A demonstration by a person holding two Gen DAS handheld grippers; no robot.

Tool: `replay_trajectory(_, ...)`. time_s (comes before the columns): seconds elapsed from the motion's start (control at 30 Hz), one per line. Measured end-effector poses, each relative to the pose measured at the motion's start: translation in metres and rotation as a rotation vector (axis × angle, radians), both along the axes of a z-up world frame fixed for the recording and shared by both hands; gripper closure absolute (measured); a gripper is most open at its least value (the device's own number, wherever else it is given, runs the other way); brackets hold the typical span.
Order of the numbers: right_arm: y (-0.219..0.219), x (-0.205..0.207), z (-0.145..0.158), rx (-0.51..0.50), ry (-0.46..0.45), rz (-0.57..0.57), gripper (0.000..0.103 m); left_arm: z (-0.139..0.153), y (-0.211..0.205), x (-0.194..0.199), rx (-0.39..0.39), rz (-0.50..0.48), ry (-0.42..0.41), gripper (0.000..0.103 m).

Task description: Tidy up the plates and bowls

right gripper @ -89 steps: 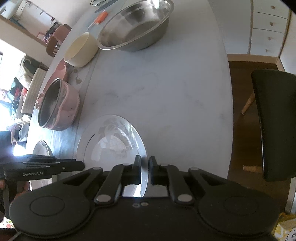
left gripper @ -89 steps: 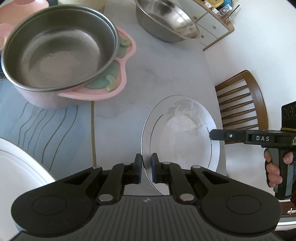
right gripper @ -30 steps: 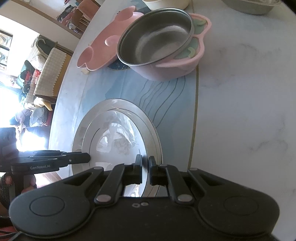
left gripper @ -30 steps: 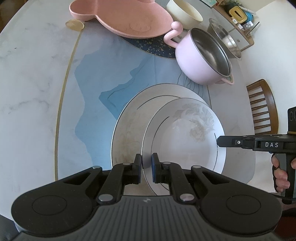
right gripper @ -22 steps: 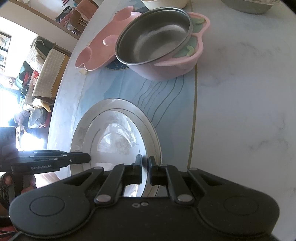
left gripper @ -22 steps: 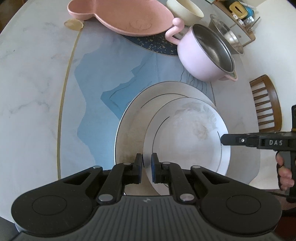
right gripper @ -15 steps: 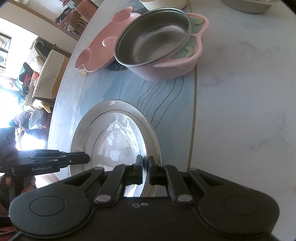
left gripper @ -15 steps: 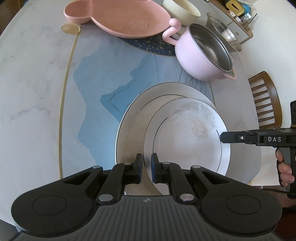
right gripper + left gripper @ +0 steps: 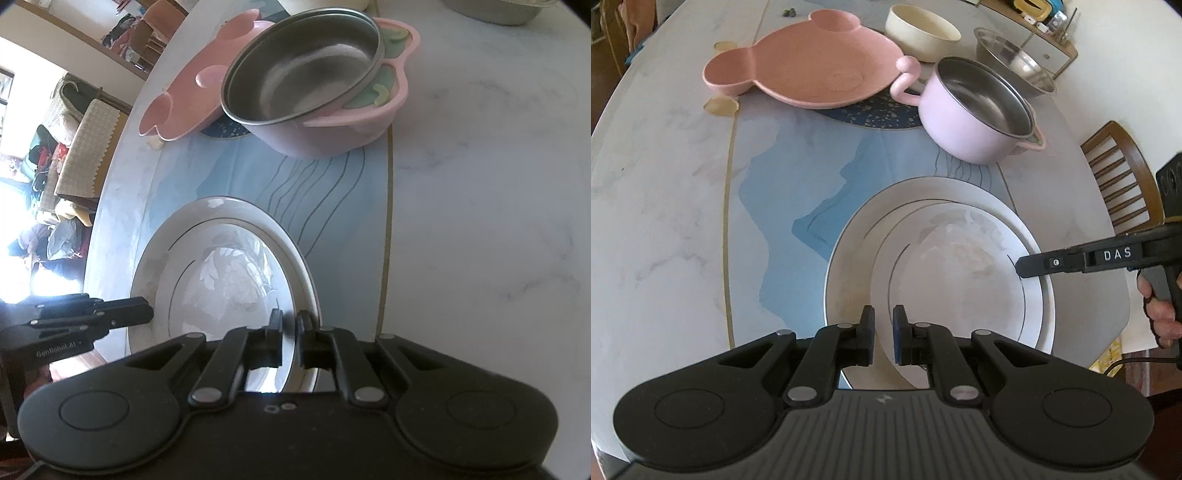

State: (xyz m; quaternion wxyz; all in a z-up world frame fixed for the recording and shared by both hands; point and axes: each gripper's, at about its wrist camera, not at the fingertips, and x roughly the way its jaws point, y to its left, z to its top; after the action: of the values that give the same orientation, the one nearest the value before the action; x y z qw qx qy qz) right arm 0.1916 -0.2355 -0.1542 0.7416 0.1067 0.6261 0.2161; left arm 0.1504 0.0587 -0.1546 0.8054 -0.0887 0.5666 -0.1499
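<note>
Marble tabletop [image 9: 665, 192] with a blue mat [image 9: 798, 177] carries the dishes. Ahead of the left gripper [image 9: 883, 332], the smaller plate [image 9: 956, 280] is pinched at its near rim by nearly closed jaws, while the right gripper [image 9: 1023, 266] is clamped on the opposite rim. It is held just over the larger plate [image 9: 849, 266], seemingly nearly nested but not yet released. Beyond the grippers, the pink pot [image 9: 975, 114], bear-shaped pink plate [image 9: 809, 70], cream bowl [image 9: 923, 33] and steel bowl [image 9: 1015, 62] are judged left to sort.
</note>
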Motion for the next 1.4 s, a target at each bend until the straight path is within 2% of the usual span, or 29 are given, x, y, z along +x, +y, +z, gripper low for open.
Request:
replay_trajectory(0.3, 0.005, -0.007, 0.013, -0.048, -0.05, -0.012, 0.085, 0.007, -0.012, -0.001, 0.033, -0.022, -0.042, 0.093)
replay_trajectory(0.57, 0.006, -0.022, 0.031, -0.073, -0.123, 0.014, 0.072, 0.02, -0.024, -0.006, 0.05, -0.036, -0.109, 0.056)
replay_trajectory(0.7, 0.009, -0.03, 0.044, -0.074, -0.175, 0.029, 0.067, 0.032, -0.03, -0.011, 0.061, -0.044, -0.161, 0.049)
replay_trajectory(0.83, 0.012, -0.041, 0.063, -0.084, -0.263, 0.056, 0.054, 0.048, -0.036, -0.015, 0.097, -0.033, -0.234, 0.043)
replay_trajectory(0.97, 0.015, -0.046, 0.082, -0.091, -0.349, 0.073, 0.038, 0.063, -0.04, -0.018, 0.111, -0.038, -0.293, 0.042)
replay_trajectory(1.0, 0.014, -0.046, 0.086, -0.092, -0.366, 0.076, 0.037, 0.067, -0.041, -0.018, 0.118, -0.039, -0.312, 0.042)
replay_trajectory(1.07, 0.017, -0.047, 0.095, -0.1, -0.4, 0.087, 0.031, 0.075, -0.042, -0.018, 0.121, -0.029, -0.342, 0.029)
replay_trajectory(1.1, 0.018, -0.048, 0.1, -0.104, -0.416, 0.094, 0.029, 0.079, -0.04, -0.017, 0.115, -0.02, -0.356, 0.027)
replay_trajectory(1.33, 0.033, -0.032, 0.126, -0.141, -0.521, 0.136, 0.011, 0.1, -0.024, -0.006, 0.11, 0.051, -0.412, 0.025)
replay_trajectory(1.4, 0.038, -0.023, 0.133, -0.151, -0.548, 0.146, 0.008, 0.105, -0.018, -0.001, 0.104, 0.09, -0.426, 0.025)
